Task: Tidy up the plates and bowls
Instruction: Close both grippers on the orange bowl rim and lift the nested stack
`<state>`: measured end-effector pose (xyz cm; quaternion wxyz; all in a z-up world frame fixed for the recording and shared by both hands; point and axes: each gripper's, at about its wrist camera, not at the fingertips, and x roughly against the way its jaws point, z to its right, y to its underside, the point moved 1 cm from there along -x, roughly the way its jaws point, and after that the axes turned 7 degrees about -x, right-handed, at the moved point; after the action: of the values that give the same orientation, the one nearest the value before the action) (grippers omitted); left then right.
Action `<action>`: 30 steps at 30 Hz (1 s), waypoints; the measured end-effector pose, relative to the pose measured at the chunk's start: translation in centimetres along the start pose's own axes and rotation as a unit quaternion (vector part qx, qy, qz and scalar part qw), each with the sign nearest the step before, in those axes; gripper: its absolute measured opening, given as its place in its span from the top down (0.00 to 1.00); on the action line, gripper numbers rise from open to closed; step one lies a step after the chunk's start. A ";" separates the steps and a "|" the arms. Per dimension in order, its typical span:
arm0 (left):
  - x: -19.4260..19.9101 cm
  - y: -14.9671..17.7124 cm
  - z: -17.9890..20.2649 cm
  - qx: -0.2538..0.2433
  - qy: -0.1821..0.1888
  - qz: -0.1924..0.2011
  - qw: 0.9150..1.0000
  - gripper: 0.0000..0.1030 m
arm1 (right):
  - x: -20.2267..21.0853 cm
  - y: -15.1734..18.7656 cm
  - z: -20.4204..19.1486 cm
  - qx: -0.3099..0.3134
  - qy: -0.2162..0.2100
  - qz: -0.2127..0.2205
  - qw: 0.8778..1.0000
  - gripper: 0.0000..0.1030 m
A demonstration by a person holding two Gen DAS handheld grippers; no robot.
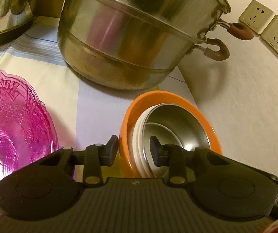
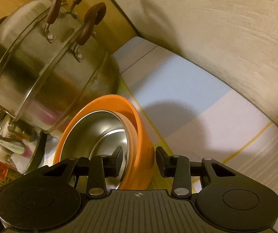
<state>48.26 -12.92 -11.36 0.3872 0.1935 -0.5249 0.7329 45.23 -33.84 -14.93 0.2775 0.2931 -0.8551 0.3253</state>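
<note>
Orange bowl (image 1: 170,97) carries nested white rims and a shiny steel bowl (image 1: 179,124) inside, the stack sitting just in front of the big steel steamer pot (image 1: 131,38) on the striped worktop (image 1: 92,116). Left tool (image 1: 134,145) straddles the stack's near-left rims, right tool (image 2: 139,157) straddles the orange wall, both part-open with gaps showing; whether they grip, cannot tell. Pink glass dish (image 1: 12,126) lies left of the orange bowl, apart; wall (image 2: 226,29) close on its right, bare cloth between.
</note>
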 end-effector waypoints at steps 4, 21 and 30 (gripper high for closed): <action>-0.2 0.0 -0.1 0.001 -0.004 -0.002 1.000 0.75 | -0.2 0.1 0.2 -0.003 -0.003 0.000 1.000 0.68; 1.4 1.4 0.2 -0.011 -0.017 -0.015 1.000 0.74 | 1.1 0.8 0.4 -0.005 0.010 -0.015 1.000 0.72; 4.5 4.6 0.4 -0.018 -0.017 -0.029 0.999 0.75 | 4.3 3.6 1.3 -0.003 0.022 -0.033 0.999 0.73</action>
<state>41.80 -12.30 -10.97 0.4028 0.2143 -0.5389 0.7081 39.48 -33.93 -14.34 0.3074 0.3135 -0.8396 0.3197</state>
